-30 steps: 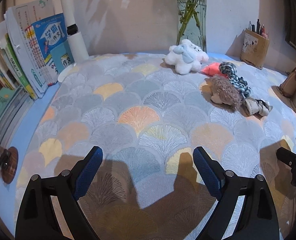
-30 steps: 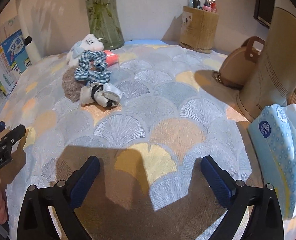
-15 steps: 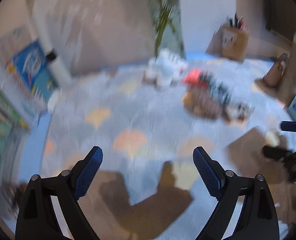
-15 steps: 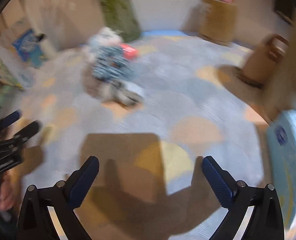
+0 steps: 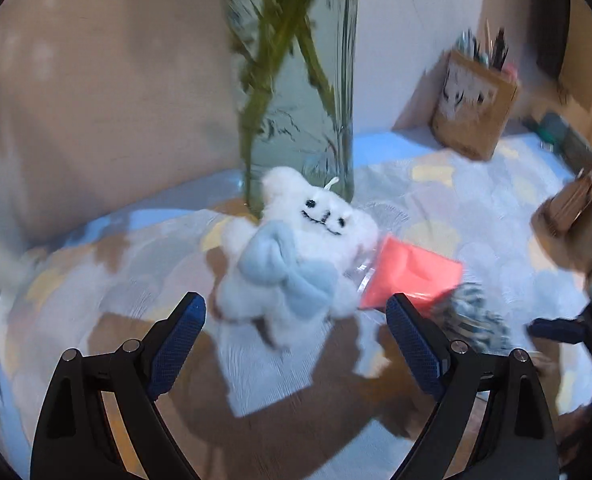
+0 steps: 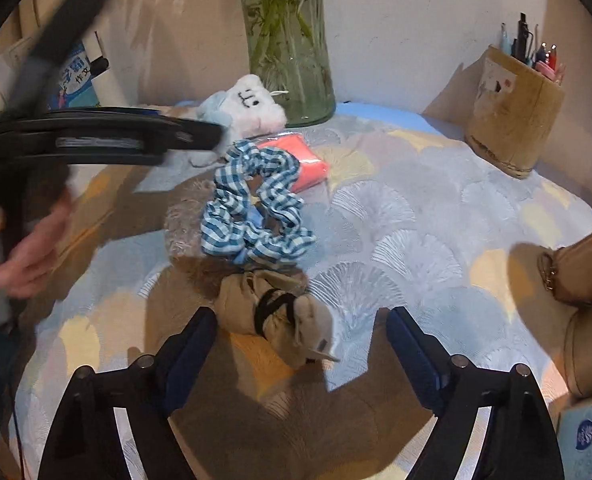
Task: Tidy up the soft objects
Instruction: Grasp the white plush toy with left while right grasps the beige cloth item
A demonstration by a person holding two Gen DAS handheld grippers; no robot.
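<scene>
A white plush toy with a pale blue bow lies on the patterned cloth, just ahead of my open left gripper; it also shows in the right wrist view. A coral pink packet lies to its right. A blue checked scrunchie rests on a brown furry toy. A beige rolled cloth with a black band lies between the fingers of my open right gripper. The left gripper's arm crosses the upper left of the right wrist view.
A glass vase with green stems stands right behind the plush. A pen holder stands at the back right. A tan bag and a tissue pack are at the right edge. Books stand at the left.
Both grippers have moved forward toward the pile. The left one now faces the white plush close up; the right one has reached the beige rolled cloth. Both stay open.
</scene>
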